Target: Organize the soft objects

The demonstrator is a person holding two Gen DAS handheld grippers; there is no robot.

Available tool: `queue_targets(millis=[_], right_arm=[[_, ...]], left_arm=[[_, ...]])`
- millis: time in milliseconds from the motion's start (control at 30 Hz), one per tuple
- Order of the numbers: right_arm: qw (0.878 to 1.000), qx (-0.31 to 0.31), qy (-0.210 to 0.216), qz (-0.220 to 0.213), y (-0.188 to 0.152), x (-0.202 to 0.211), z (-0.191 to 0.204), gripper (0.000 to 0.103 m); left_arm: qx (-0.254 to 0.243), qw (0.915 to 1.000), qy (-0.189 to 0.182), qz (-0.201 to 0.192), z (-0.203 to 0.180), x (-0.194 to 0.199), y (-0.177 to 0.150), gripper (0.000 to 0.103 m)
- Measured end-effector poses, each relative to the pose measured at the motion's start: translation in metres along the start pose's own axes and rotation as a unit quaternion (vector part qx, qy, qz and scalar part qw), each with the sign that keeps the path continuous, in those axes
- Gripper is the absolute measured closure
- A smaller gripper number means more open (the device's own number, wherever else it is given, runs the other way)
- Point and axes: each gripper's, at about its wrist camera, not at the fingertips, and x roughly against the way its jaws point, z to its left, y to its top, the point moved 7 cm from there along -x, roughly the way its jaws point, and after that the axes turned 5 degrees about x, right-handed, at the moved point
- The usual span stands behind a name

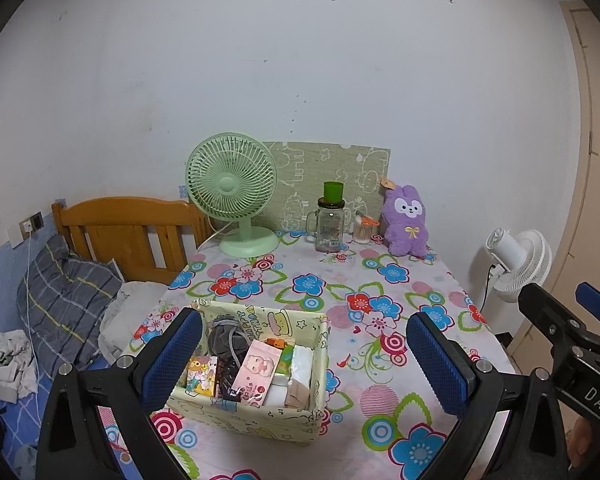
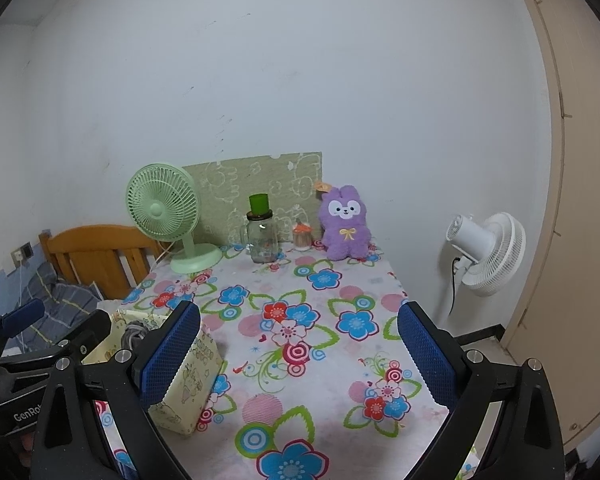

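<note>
Fabric bin, near-left corner of the tabletop: packed with soft goods. Purple plush rabbit, far-right corner, propped upright against the wall. My left hand-held gripper and right hand-held gripper: both spread wide, empty, ready to reach.

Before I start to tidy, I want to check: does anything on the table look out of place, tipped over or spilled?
Nothing spilled or tipped. The fan, jar and plush stand upright at the back. The box sits a little askew, full of packets. Both hand-held grippers are open and empty.
</note>
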Motion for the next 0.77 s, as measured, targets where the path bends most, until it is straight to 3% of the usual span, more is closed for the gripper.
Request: queue_targets(millis=[767], right_arm=[[1.0, -0.003, 0.0, 0.0, -0.001, -0.0011, -0.0011, 0.002]], left_arm=[[-0.007, 1.0, -0.001, 0.0, -0.002, 0.0016, 0.0004, 0.0]])
